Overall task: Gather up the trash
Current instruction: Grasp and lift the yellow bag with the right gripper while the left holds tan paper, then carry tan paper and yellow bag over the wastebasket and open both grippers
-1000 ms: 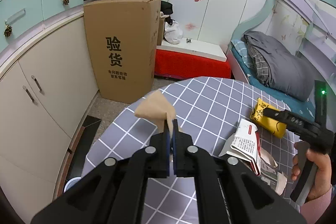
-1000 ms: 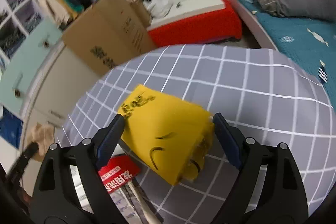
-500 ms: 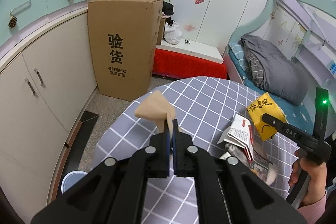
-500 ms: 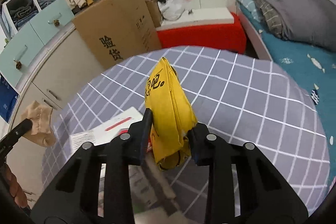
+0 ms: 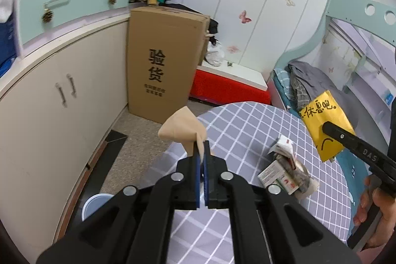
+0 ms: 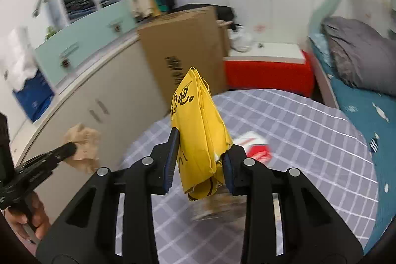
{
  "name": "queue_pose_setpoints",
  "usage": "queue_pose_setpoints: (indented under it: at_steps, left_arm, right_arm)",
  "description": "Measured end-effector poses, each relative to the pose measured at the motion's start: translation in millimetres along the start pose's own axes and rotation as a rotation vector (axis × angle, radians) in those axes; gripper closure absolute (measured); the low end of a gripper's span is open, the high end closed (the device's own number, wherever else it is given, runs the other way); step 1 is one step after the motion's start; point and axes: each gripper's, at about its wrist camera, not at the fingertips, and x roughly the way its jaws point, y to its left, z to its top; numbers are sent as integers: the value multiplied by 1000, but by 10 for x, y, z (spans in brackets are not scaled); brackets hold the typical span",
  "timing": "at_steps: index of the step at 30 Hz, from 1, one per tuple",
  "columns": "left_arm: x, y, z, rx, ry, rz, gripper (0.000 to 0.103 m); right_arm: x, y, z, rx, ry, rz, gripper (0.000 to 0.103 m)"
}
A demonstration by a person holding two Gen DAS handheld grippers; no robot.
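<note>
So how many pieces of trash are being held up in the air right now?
2. The tan crumpled paper is pinched in the left gripper, and the yellow packet is squeezed in the right gripper. More trash lies on the table.

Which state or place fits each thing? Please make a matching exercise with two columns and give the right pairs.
Things:
1. yellow paper bag
2. crumpled tan paper
3. pile of wrappers
4. cardboard box

States or places:
A. lying on the checked table
B. standing on the floor by the cabinets
C. held in the left gripper
D. held in the right gripper

Pairs: 1-D, 2-C, 3-A, 4-B
</note>
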Motion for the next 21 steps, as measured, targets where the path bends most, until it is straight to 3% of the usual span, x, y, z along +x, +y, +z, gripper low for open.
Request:
queue_pose_setpoints:
  at_steps: [6, 13, 21]
  left_arm:
    - [-289, 514, -137, -54, 2, 23, 101]
    - [-496, 1152, -364, -127, 19, 60, 101]
    - [-414, 1917, -710, -218, 100, 141, 101]
  right_arm:
    - [46, 789, -198, -97, 31, 99, 71]
    - [373, 1721, -585, -191, 125, 219, 71]
    - [810, 2460, -1081, -269, 241, 279, 71]
